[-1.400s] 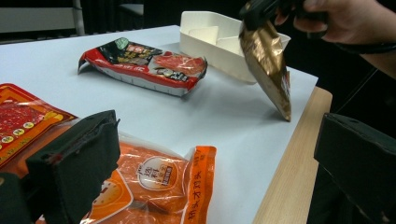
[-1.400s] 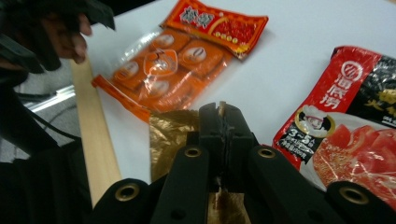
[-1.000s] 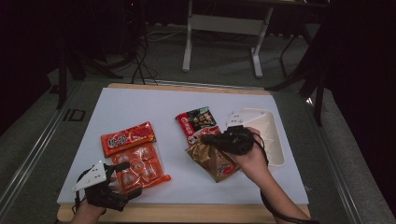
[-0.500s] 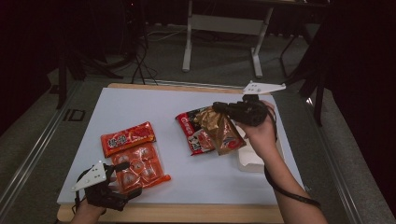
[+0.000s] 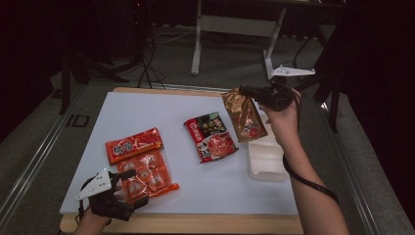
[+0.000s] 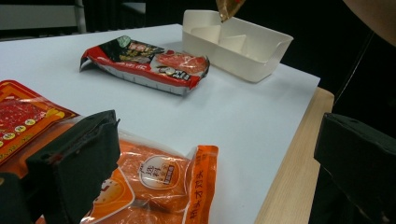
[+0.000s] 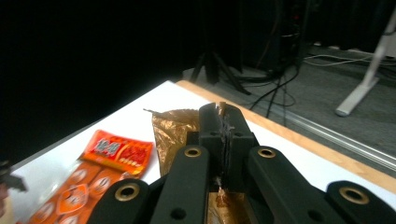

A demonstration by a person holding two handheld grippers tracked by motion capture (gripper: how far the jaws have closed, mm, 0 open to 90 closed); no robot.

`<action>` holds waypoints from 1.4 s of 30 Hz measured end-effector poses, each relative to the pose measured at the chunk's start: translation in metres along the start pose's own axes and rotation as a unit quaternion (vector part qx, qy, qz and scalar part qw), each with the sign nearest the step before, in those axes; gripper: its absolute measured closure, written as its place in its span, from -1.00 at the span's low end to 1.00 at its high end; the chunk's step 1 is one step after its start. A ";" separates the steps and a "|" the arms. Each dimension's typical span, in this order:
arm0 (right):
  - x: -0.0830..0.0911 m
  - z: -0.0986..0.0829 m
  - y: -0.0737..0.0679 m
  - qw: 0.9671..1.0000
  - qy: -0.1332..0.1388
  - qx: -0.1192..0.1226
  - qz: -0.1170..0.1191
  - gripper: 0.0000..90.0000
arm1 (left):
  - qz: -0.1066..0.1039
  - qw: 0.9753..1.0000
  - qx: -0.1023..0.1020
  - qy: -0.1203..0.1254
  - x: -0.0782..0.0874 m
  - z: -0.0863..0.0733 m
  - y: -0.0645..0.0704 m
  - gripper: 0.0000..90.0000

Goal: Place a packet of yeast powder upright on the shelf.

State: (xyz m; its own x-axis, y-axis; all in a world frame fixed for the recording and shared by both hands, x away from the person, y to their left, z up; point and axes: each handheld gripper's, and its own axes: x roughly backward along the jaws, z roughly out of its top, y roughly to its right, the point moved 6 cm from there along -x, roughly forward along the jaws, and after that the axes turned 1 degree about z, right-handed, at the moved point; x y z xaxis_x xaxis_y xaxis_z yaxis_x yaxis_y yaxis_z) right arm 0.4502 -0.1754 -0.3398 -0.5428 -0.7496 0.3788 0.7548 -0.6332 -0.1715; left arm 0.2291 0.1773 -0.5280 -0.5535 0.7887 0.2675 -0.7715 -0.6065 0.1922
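Right gripper (image 5: 243,90) raised above far right part of table (image 5: 147,105), fingers (image 7: 212,135) pressed together on top edge of brown-gold packet (image 5: 244,117). Packet hanging free below, off the table surface, just above far end of white tray (image 5: 266,161). In right gripper view, crinkled gold foil (image 7: 170,130) spreading left of clamped fingers. In left gripper view, packet's lower corner (image 6: 229,7) dangling over tray's far compartments (image 6: 233,44).

Left gripper (image 5: 128,188) low at near left corner of table, held by hand (image 5: 90,220) at table edge. Fingers (image 6: 79,158) spread wide apart, gripping nothing; one finger lying over orange multi-pack (image 5: 147,176), other out past wooden table edge (image 6: 299,154).

Orange multi-pack flat on table, near left. Smaller orange-red packet (image 5: 133,145) just beyond it, touching or nearly so; contact not clear. Red-and-black noodle packet (image 5: 211,137) flat near table centre, between orange packets and tray, apart from both.

White tray on right side of table, divided into compartments, seen in left gripper view. Right forearm (image 5: 313,191) passing beside tray's right side, black strap (image 5: 308,178) looped around it.
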 end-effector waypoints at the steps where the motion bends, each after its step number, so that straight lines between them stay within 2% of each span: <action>1: 0.000 0.001 0.004 1.000 0.001 -0.001 -0.004 0.98 | 0.000 1.000 0.000 0.001 0.000 0.000 0.000 -0.99; 8: 0.002 0.005 0.033 0.999 0.010 -0.016 -0.031 0.98 | 0.001 1.000 0.002 0.000 0.000 0.000 0.000 -0.99; 10: 0.002 0.005 0.037 0.999 0.011 -0.018 -0.034 0.98 | 0.000 1.000 0.001 -0.002 0.000 -0.001 0.000 -0.99; 11: 0.002 0.004 0.045 0.999 0.012 -0.024 -0.042 0.98 | 0.000 1.000 0.002 -0.001 0.000 0.000 0.000 -0.99; 15: 0.000 0.002 0.062 0.998 0.012 -0.036 -0.058 0.98 | 0.000 1.000 0.000 -0.004 0.001 -0.001 0.000 -0.99; 28: -0.003 0.000 0.105 0.993 0.017 -0.059 -0.098 0.98 | 0.002 1.000 0.003 -0.003 0.001 -0.001 -0.001 -0.99; 37: -0.011 -0.012 0.126 0.991 0.032 -0.082 -0.103 0.98 | 0.003 1.000 0.006 -0.004 0.001 -0.002 -0.002 -0.99; 42: -0.016 -0.018 0.131 0.991 0.036 -0.077 -0.107 0.97 | 0.003 1.000 0.006 -0.004 0.001 -0.002 -0.001 -0.99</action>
State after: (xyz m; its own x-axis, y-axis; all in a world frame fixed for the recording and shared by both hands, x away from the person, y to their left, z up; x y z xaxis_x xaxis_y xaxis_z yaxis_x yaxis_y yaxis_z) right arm 0.5517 -0.2497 -0.3845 -0.7132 -0.6038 0.3561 0.5582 -0.7965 -0.2326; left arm 0.2294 0.1787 -0.5297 -0.5554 0.7844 0.2760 -0.7642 -0.6123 0.2025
